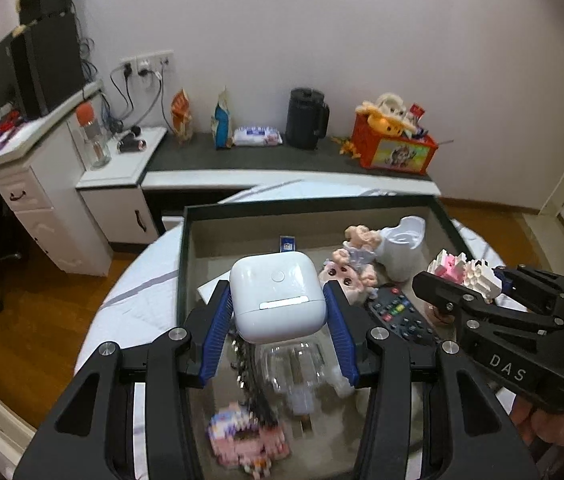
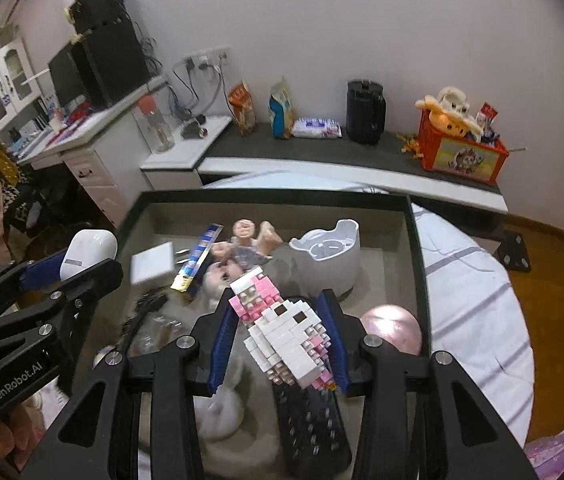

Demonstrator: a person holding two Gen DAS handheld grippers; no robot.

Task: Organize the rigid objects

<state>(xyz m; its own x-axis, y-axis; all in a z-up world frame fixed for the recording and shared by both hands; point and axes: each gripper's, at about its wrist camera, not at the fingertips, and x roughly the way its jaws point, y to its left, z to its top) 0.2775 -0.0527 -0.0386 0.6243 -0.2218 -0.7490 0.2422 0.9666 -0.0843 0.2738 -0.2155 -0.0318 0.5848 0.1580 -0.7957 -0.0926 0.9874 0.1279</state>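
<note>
You've got both hands loaded over the tray [image 1: 185, 264]. Your left gripper [image 1: 277, 320] has its jaws part-closed on the white case [image 1: 275, 294], blue pads pressed against its two sides, held clear above the clutter. Your right gripper [image 2: 279, 344] is part-closed too, pinching the pink-and-white brick figure [image 2: 286, 340] above the black remote [image 2: 310, 428].

Watch that case: it's smooth and rounded, gripped low on its flanks, so a sudden swing could let it squirt out of the pads and drop onto the clear bottle [image 1: 302, 364] below. The brick figure looks like the bigger worry, I'd say; squeeze harder or knock it on the tray wall and blocks may snap off. And your two grippers are near each other, so a crossing path could clash them.

The case sits lid seam towards you, button face up, nearly square with no real long axis. The figure's long axis runs diagonally, pink end away and left, white end back towards your palm.
</note>
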